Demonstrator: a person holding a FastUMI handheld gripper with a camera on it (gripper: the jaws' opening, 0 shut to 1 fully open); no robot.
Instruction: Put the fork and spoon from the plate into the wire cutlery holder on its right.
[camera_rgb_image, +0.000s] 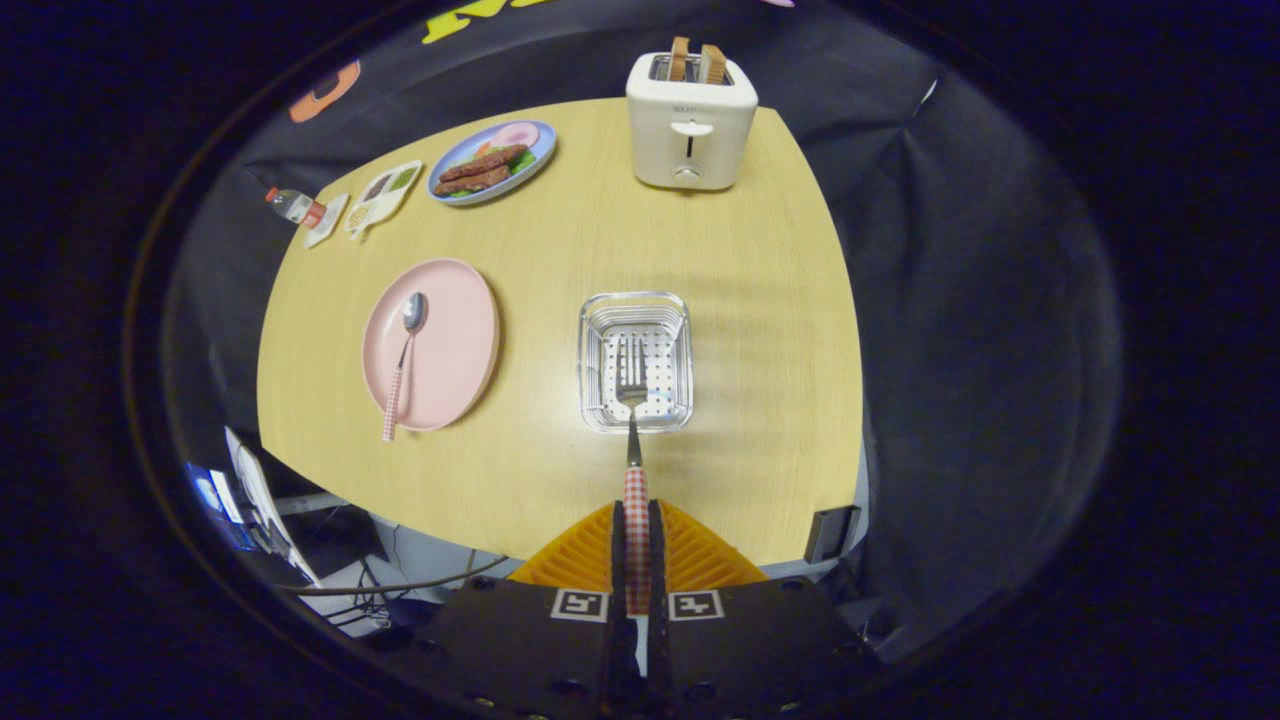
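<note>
Checked-handled fork (632, 420) in claw (636, 530)

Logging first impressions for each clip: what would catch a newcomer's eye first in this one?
The fork stands out first: the gripper is shut on its checked handle, and its tines show over the wire cutlery holder just ahead of the fingers. Next is the pink plate left of the holder, with the spoon lying on it. Beyond the holder, a white toaster stands at the table's far edge.

Checked-handled fork (632, 420) tines over the wire holder (635, 361); matching spoon (404, 360) lies on pink plate (440, 345).
</note>
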